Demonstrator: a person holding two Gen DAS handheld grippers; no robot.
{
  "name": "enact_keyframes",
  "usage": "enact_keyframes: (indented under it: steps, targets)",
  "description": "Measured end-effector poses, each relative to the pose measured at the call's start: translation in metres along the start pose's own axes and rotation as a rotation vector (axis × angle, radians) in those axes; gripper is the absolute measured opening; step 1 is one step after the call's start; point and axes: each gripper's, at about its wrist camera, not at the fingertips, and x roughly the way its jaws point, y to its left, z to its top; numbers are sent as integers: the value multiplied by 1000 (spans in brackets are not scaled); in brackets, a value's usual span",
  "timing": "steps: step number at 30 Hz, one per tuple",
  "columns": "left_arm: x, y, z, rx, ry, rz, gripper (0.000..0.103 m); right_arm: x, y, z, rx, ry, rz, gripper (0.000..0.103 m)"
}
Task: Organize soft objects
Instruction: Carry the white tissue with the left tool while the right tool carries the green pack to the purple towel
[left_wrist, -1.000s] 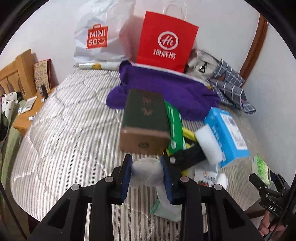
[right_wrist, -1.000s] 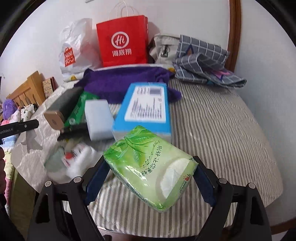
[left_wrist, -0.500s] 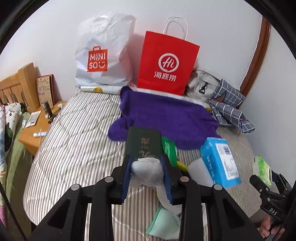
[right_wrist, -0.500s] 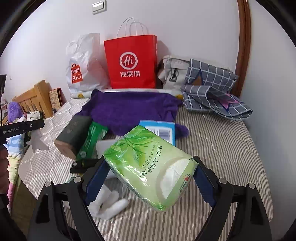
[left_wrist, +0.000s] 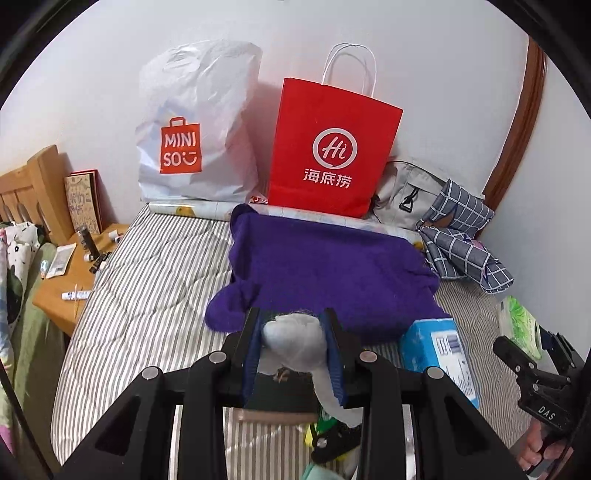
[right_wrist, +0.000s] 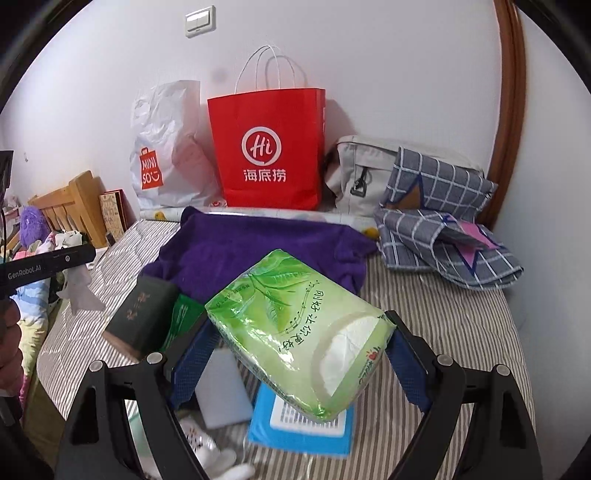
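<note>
Far left: a wooden nightstand beside the bed, strewn with small tubes, apart from the sorting. Against the wall, a white Miniso bag and a red paper bag standing upright, mouths up, probably as the receptacles for what is being lifted. In front of those, a purple towel spread flat on the striped cover, likely laid out as a sorting patch or waiting its own turn. Nearer, left hand-held gripper clamped on a pale grey sock, pinched at the bunched end so the tail dangles free, held up above a dark green box and clear of the clutter, seemingly for carrying rather than placing. Beside that, a green packet, a white sponge block and a blue tissue box lying just beside one another in a loose heap. Right hand-held gripper closed wide across a green tissue pack, gripped across its sides and tilted, raised over the blue box, probably headed toward the bags. Far right: a grey bag and checked cloth piled against the wall, untouched.
</note>
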Motion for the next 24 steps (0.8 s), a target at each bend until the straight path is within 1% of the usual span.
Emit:
enact_keyframes:
  steps: [9, 14, 18, 24]
  targets:
    - [36, 3, 33, 13, 18, 14, 30, 43, -7, 41, 2, 16, 21, 87]
    - [53, -1, 50, 43, 10, 28, 31, 69, -10, 63, -2, 20, 35, 87]
    - [71, -3, 58, 51, 28, 20, 31, 91, -10, 69, 8, 40, 48, 87]
    - [102, -6, 63, 47, 65, 26, 31, 120, -11, 65, 8, 81, 66, 87]
